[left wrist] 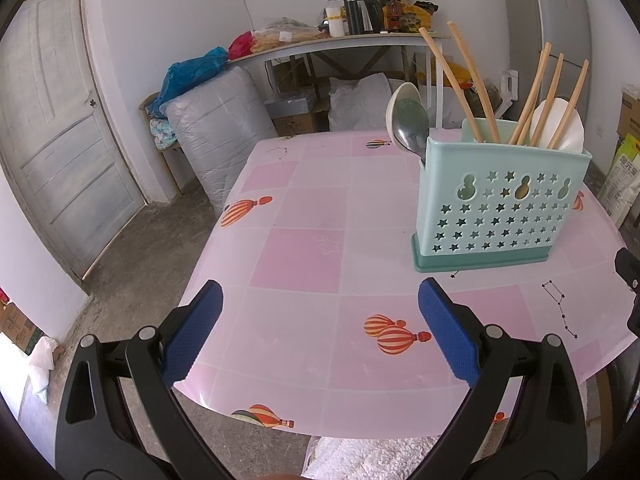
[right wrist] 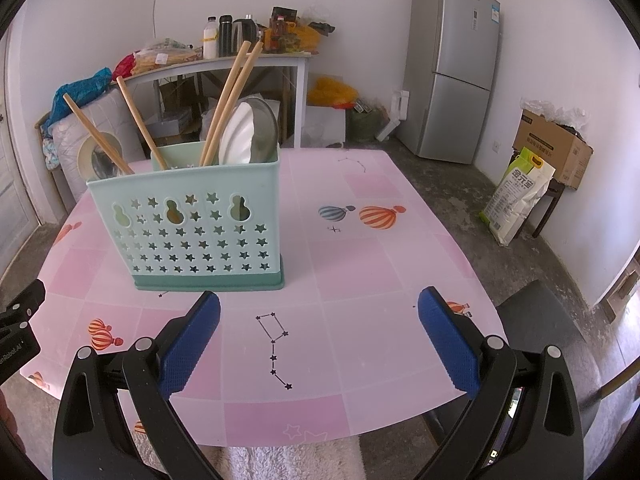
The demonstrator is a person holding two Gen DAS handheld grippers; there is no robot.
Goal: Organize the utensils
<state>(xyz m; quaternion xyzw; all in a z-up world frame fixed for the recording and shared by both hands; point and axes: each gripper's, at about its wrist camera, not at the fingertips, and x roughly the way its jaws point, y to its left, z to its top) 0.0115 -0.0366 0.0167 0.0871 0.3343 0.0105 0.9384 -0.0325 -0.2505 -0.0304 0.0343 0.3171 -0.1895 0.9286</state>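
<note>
Both the left gripper point(left wrist: 320, 332) and right gripper point(right wrist: 319, 334) hover with jaws apart and empty over a bare tablecloth point(right wrist: 360, 264), while chopsticks point(right wrist: 230, 100) and spoons point(left wrist: 410, 126) already stand in the holder point(right wrist: 188, 224), so sorting looks essentially finished.

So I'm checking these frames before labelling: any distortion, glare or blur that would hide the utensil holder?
Left wrist view: fisheye bends the door and table edge; dark corners; the utensil holder is sharp, evenly lit. Right wrist view: same bending, fridge leaning; soft daylight, no glare on the holder, chopsticks crisp.
</note>
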